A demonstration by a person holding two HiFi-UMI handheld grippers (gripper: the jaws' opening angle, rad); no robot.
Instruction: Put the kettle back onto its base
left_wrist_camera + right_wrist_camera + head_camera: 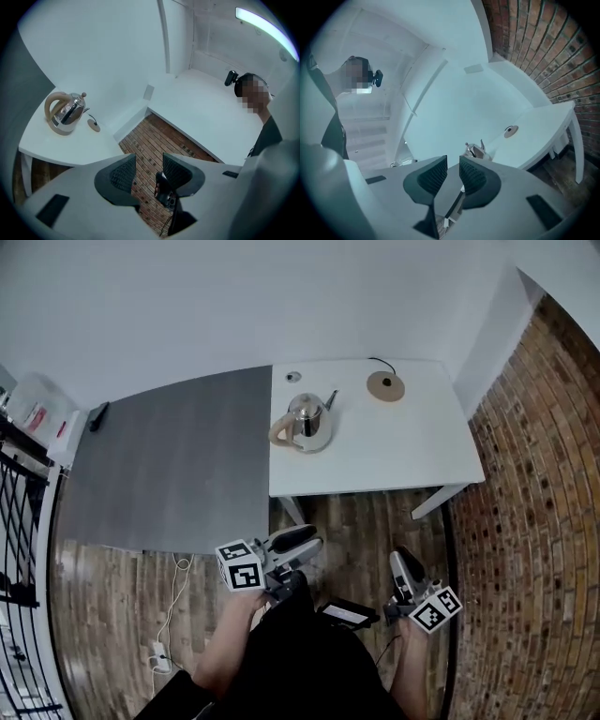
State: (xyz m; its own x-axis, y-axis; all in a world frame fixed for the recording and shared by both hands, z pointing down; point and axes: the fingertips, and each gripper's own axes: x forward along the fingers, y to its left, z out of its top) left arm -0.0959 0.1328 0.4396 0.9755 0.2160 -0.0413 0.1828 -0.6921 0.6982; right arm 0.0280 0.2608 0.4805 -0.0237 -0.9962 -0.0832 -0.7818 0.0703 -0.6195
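**While both grippers hang low, the kettle stands off its base**

Where the white table (375,451) meets the grey surface (178,460), the kettle (307,421) stands upright near the table's left edge. It has a steel body and a tan loop handle on the grey side, and its spout points toward the base (385,385). The base is a round tan disc lying flat near the far right of the tabletop, with a black cord (377,361) curling off its far side. Kettle and base are well apart, with bare white top between them.

Left gripper (302,546): held low in front of the person, over the wooden floor (356,521), short of the table's near edge. In the left gripper view its two ribbed pads stand apart with a clear gap. Nothing is gripped; only brickwork and a dark object I cannot identify show through. The kettle sits far up and left of the jaws in that view, with the base just beside it.

Right gripper (403,563): also low over the floor, on the side of the brick wall (534,521), clear of the table. In the right gripper view the pads stand close with a narrow slit between them, not touching, and nothing is held. The kettle's knob and spout show just above the right-hand pad. The base lies further right on the tabletop.
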